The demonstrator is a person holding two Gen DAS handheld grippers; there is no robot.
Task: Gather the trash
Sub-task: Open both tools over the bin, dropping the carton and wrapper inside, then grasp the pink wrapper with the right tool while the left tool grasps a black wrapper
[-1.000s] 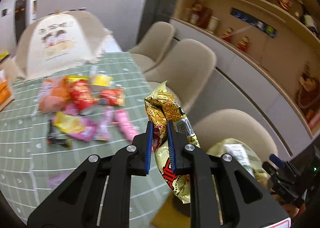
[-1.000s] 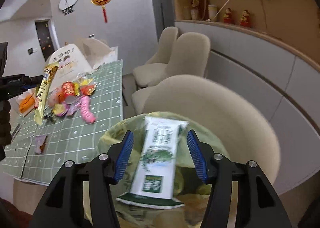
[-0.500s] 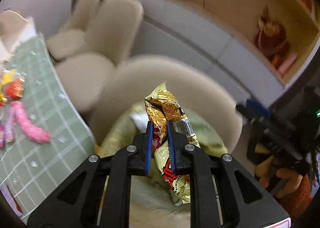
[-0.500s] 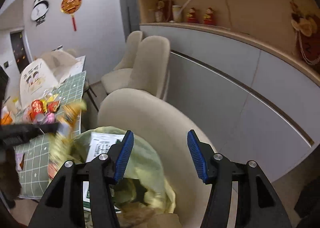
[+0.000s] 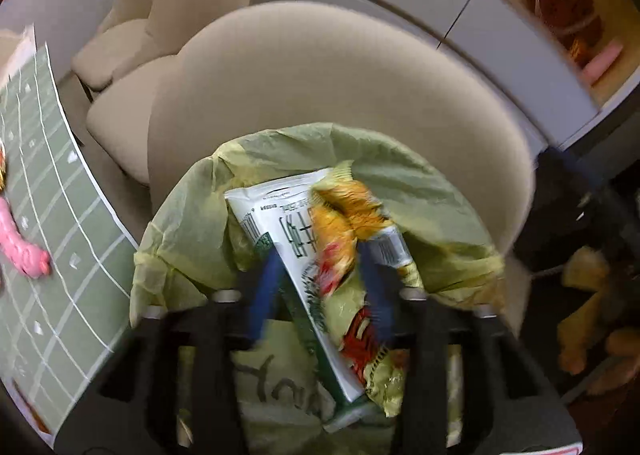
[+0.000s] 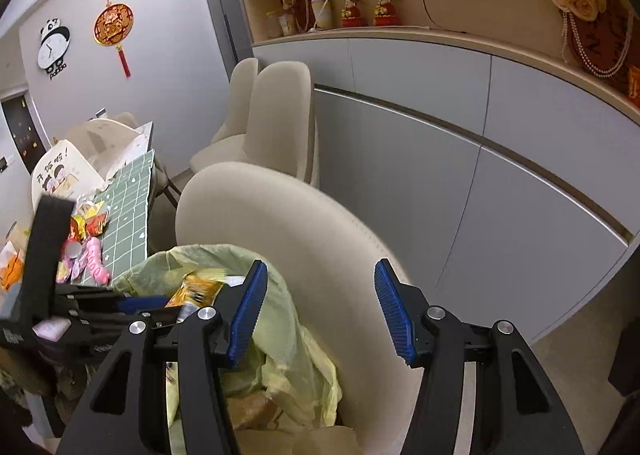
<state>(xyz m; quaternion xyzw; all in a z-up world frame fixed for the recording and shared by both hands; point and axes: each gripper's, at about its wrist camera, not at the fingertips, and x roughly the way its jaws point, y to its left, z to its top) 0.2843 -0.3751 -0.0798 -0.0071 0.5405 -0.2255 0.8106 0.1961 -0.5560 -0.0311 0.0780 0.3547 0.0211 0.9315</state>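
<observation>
crinkled gold-and-red snack wrapper (image 5: pixel 344 231) (blurred) loose between just-parted left gripper (image 5: pixel 320 291) jaws, over yellow-green bag (image 5: pixel 280 159)

You face a pale grey wall (image 6: pixel 160 35) hung with a panda clock (image 6: pixel 54 47) and a red ornament (image 6: pixel 113 29); cream chairs (image 6: pixel 280 115) line grey cabinets (image 6: pixel 440 135) under a wooden shelf (image 6: pixel 400 30) of figurines (image 6: pixel 368 11)

The left gripper (image 5: pixel 320 287) is smeared by motion blur, so whether its pads (image 5: pixel 262 295) touch the gold snack wrapper (image 5: pixel 344 239) cannot be told. The print on the white-and-green packet (image 5: pixel 292 239) is unreadable. The bag's depths (image 6: pixel 256 411) lie hidden behind the right gripper's arms. The bench (image 5: pixel 48 255) is cut off at the left edge.
</observation>
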